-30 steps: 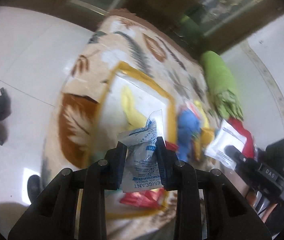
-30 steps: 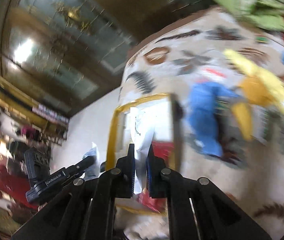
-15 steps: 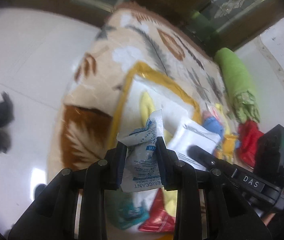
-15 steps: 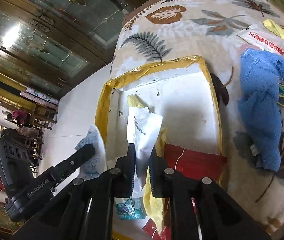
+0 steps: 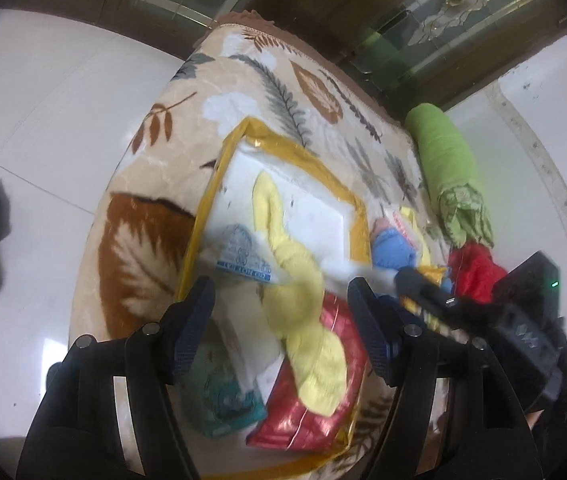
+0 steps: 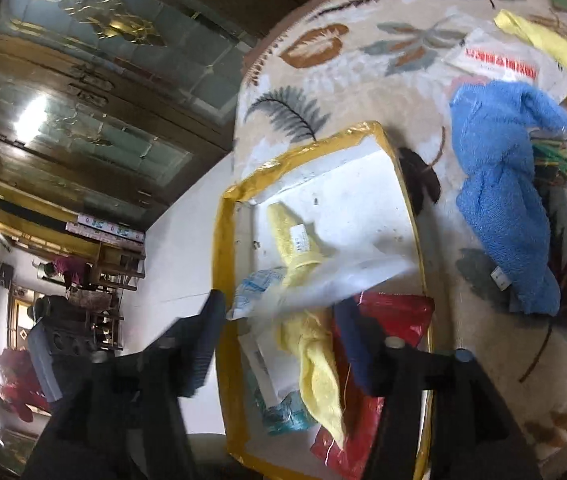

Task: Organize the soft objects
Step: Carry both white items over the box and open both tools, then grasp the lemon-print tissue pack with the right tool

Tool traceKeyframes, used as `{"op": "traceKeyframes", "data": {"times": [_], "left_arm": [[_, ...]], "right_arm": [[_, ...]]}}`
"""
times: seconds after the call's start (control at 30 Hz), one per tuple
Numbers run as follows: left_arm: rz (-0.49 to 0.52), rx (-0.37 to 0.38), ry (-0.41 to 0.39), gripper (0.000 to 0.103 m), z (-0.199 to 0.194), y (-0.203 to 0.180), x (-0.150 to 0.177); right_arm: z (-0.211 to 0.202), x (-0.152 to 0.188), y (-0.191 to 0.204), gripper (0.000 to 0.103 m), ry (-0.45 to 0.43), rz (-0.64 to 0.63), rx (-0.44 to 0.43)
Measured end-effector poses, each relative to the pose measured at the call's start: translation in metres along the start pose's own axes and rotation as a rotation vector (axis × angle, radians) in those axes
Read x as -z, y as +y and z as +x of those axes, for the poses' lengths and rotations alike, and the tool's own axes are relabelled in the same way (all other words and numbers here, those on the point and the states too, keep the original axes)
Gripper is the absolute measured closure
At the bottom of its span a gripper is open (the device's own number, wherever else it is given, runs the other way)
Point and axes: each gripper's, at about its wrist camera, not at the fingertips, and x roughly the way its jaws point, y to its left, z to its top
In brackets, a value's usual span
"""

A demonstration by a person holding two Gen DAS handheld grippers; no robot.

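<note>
A white box with yellow taped rim (image 5: 243, 136) (image 6: 221, 264) sits on the leaf-patterned blanket. In it lie a yellow cloth (image 5: 303, 292) (image 6: 315, 372), a red packet (image 5: 315, 412) (image 6: 387, 316), a teal packet (image 5: 227, 396) and white pouches. The blue-printed desiccant pouch (image 5: 243, 256) (image 6: 255, 288) lies in the box, blurred. A white pouch (image 6: 347, 276) is blurred over the box. My left gripper (image 5: 281, 328) is open and empty above the box. My right gripper (image 6: 279, 340) is open and empty above it too.
A blue towel (image 6: 503, 208) (image 5: 393, 248), a white packet with red print (image 6: 499, 60), another yellow cloth (image 6: 543, 40), a red cloth (image 5: 475, 272) and a green roll (image 5: 447, 160) lie on the blanket (image 5: 143, 240) beside the box. White floor surrounds the blanket.
Both grippers have opened. The desiccant pouch left the left gripper and the white pouch left the right one; both dropped into the box.
</note>
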Motion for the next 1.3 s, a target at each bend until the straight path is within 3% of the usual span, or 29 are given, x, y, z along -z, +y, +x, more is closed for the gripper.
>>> {"op": "traceKeyframes", "data": {"times": [0.13,0.33,0.5,0.57,0.67,0.77,0.87,1.03,1.17,1.23,1.3], "left_arm": [[0.041,-0.02,-0.043,0.034,-0.012,-0.008,0.017],[0.098,-0.013,-0.165,0.034,-0.044,-0.024,0.055],[0.177,0.023,-0.168,0.034,-0.051,-0.046,0.08],[0.208,0.027,-0.16,0.034,-0.049,-0.054,0.086],[0.27,0.042,-0.152,0.034,-0.045,-0.067,0.092],[0.336,0.036,-0.161,0.034,-0.044,-0.079,0.098],[0.359,0.054,-0.15,0.034,-0.043,-0.084,0.101],[0.374,0.077,-0.123,0.034,-0.036,-0.09,0.105],[0.4,0.074,-0.108,0.034,-0.032,-0.094,0.108],[0.424,0.053,-0.125,0.034,-0.033,-0.098,0.11],[0.463,0.038,-0.137,0.034,-0.032,-0.105,0.113]], "right_arm": [[-0.011,0.016,0.007,0.04,0.02,-0.069,-0.001],[-0.048,0.044,0.017,0.04,-0.039,-0.154,-0.006],[-0.102,0.06,0.004,0.04,-0.124,-0.169,0.075],[-0.129,0.06,-0.011,0.04,-0.169,-0.137,0.104],[-0.164,0.057,-0.045,0.04,-0.249,-0.076,0.225],[-0.18,0.054,-0.086,0.04,-0.252,0.005,0.276],[-0.189,0.051,-0.141,0.04,-0.237,0.166,0.335],[-0.19,0.041,-0.211,0.04,-0.249,0.369,0.447],[-0.18,0.032,-0.24,0.04,-0.234,0.458,0.502],[-0.171,0.025,-0.245,0.04,-0.218,0.46,0.458],[-0.163,0.018,-0.242,0.04,-0.206,0.431,0.497]]}}
